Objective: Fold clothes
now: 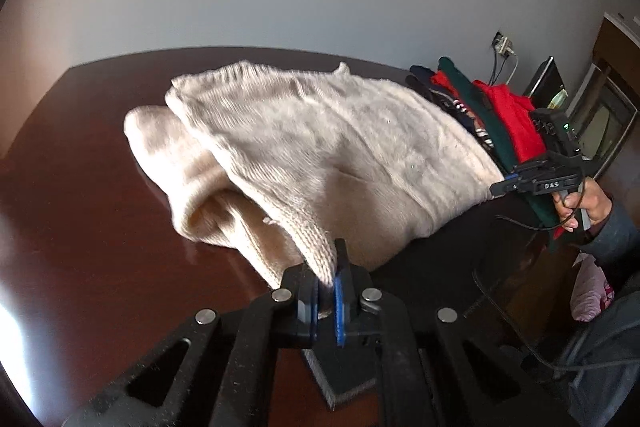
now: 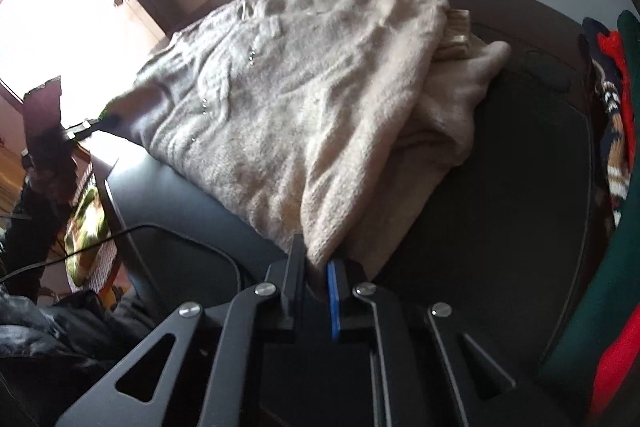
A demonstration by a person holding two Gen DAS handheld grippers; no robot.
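Jaws of both grippers are clamped on the near edge of a cream-coloured knitted sweater (image 1: pixel 320 143): on the left gripper (image 1: pixel 325 291) a corner of the knit is pinched between the black and blue pads, and on the right gripper (image 2: pixel 318 279) the opposite near corner is held the same way. The sweater is seen partly folded on the dark reddish-brown wooden desk (image 1: pixel 80 195), with its far portion bunched over a rolled sleeve and its near hem raised off the surface. A pile of red, green and patterned clothes (image 1: pixel 492 111) is stacked at the desk's far right, just beside the sweater. The step in hand is judged to be a fold of the near hem towards the far edge. For this to be done well, both corners should be lifted together and kept level, the hem held taut so no sag forms between the grips, and the edge laid squarely before it is released; the loose knit is likely to stretch if pulled hard.
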